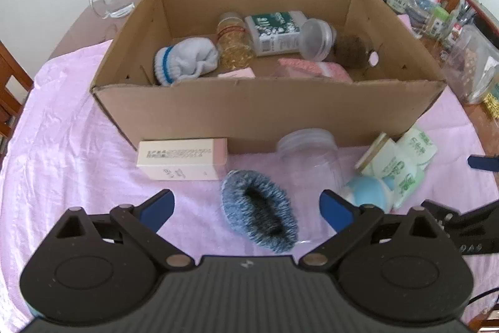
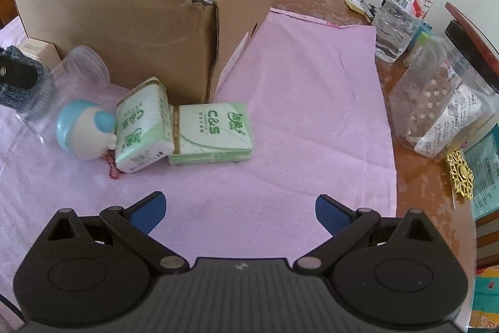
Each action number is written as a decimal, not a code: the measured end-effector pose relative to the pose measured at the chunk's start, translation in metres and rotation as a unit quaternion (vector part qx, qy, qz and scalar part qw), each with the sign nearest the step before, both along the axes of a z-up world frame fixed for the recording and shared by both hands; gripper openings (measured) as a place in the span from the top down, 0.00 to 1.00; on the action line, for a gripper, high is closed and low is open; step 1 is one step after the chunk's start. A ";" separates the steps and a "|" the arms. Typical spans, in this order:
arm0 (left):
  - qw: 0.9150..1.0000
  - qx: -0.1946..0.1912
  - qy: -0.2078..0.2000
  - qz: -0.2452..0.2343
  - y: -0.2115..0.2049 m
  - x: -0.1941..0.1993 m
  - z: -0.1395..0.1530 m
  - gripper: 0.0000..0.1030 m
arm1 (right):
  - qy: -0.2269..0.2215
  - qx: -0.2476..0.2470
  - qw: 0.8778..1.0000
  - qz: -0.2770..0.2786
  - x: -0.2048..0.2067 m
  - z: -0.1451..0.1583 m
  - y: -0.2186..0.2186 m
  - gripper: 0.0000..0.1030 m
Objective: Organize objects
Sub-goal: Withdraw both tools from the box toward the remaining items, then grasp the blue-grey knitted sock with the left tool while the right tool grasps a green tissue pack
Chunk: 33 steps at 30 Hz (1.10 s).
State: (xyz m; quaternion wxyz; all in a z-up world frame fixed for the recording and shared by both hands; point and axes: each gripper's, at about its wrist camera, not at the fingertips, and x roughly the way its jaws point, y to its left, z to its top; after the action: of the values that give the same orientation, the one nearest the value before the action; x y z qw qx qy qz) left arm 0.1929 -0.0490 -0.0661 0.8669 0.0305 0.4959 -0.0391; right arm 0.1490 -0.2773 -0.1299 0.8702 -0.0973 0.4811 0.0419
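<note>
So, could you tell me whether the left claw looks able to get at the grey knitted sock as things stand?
Probably yes: the left claw is open and the sock lies right between its fingers on the pink cloth, nothing covering it.

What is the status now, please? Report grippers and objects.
Left hand-held gripper open over grey knit piece. Right hand-held gripper open, empty. Tissue packs outside cardboard box. Clear jar close beside knit piece.
</note>
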 end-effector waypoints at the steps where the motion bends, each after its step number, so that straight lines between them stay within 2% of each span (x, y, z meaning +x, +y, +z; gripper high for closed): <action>1: 1.000 0.001 0.001 -0.001 0.001 -0.001 0.000 0.03 | -0.001 0.001 1.000 -0.001 0.001 -0.001 -0.001 0.00; 7: 1.000 0.021 0.008 0.008 0.016 -0.005 -0.004 0.03 | -0.006 0.030 1.000 -0.001 0.016 -0.005 -0.001 0.00; 16: 0.999 0.000 0.029 0.031 0.041 -0.015 -0.011 0.02 | -0.012 0.040 0.999 0.012 0.028 -0.010 0.002 0.00; 21: 0.999 0.001 0.035 0.040 0.053 -0.020 -0.013 0.02 | -0.015 0.031 0.999 -0.004 0.031 -0.009 -0.009 0.00; 27: 0.996 0.028 0.045 0.065 0.068 -0.025 -0.020 0.02 | -0.015 0.025 0.999 -0.026 0.035 -0.009 -0.024 0.00; 30: 0.995 0.013 0.050 0.082 0.078 -0.026 -0.022 0.02 | -0.014 0.023 0.999 -0.025 0.037 -0.009 -0.027 0.00; 33: 0.996 0.000 0.048 0.077 0.076 -0.027 -0.022 0.02 | -0.014 0.020 1.000 -0.010 0.039 -0.009 -0.026 0.00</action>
State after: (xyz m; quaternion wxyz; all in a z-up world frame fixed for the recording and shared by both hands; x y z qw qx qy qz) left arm 0.1661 0.0268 -0.0877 0.8424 -0.0099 0.5381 0.0266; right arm 0.1878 -0.3028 -0.1390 0.8790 -0.0753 0.4689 0.0417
